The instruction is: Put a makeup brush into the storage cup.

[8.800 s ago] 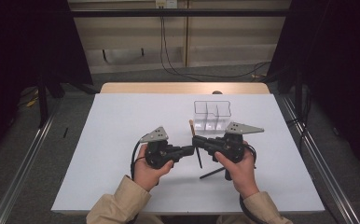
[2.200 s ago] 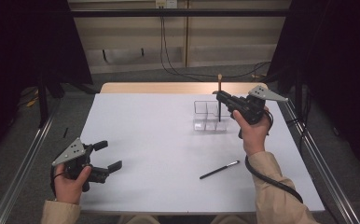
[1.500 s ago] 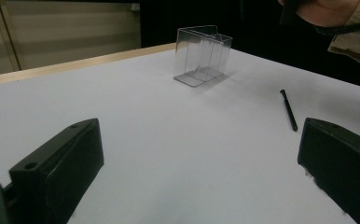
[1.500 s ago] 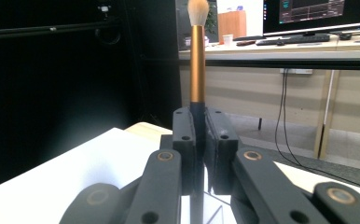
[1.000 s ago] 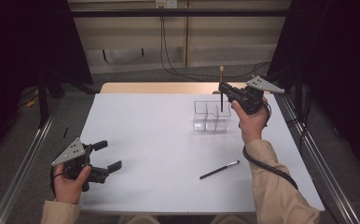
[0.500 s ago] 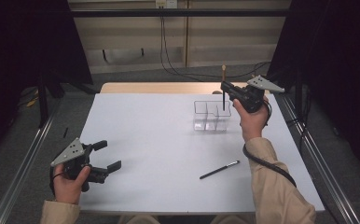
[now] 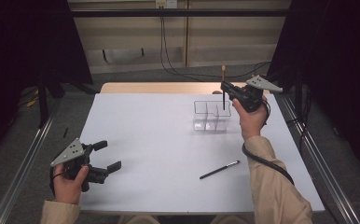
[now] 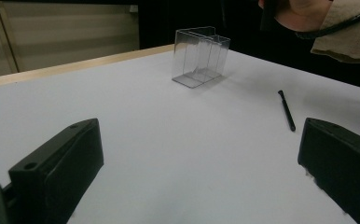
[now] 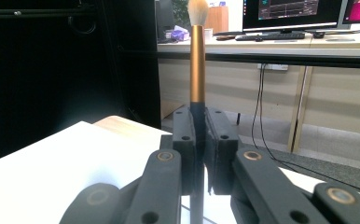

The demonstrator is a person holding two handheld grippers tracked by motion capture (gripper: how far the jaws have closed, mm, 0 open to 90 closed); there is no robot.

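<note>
The slim makeup brush with a black handle, gold ferrule and pale bristle tuft [image 9: 197,60] is standing upright, bristles up, in the right tongs [image 7: 224,88], which are clamping its black handle just below the ferrule, above the far right compartment of the clear plastic divided organizer box [image 7: 211,116]. It is looking light and stiff, with a smooth handle that could be slipping or swivelling in a loose pinch, so the mid-handle is seeming the best hold; the soft tuft should be staying untouched. A thin black pen [image 7: 219,170] is lying on the white surface [image 7: 150,135] nearer the person. At the near left, the left tongs [image 7: 107,155] are resting wide apart, holding nothing.
</note>
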